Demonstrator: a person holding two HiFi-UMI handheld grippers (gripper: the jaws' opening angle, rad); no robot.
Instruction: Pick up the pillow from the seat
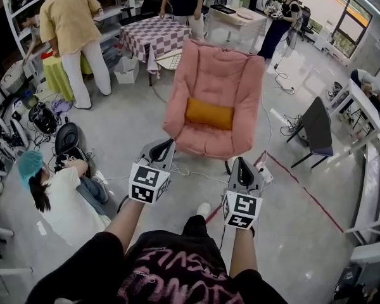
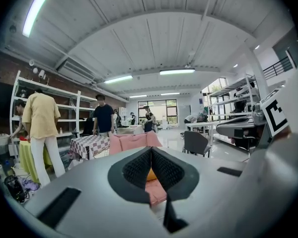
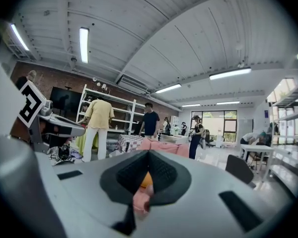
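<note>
An orange pillow (image 1: pixel 209 113) lies across the seat of a pink padded armchair (image 1: pixel 213 78) in the middle of the head view. Both grippers hover in front of the chair, short of its front edge. My left gripper (image 1: pixel 165 145) is shut and empty, level with the chair's left front corner. My right gripper (image 1: pixel 242 165) is also shut and empty, near the right front corner. In the left gripper view a sliver of the pillow (image 2: pixel 151 174) and seat shows past the closed jaws. In the right gripper view, part of the pillow (image 3: pixel 146 180) shows likewise.
A person (image 1: pixel 57 195) in a teal cap sits on the floor at left. Cables and a power strip (image 1: pixel 265 173) lie by the chair's right legs. A dark chair (image 1: pixel 317 130) stands at right; a checkered table (image 1: pixel 157 37) and standing people are behind.
</note>
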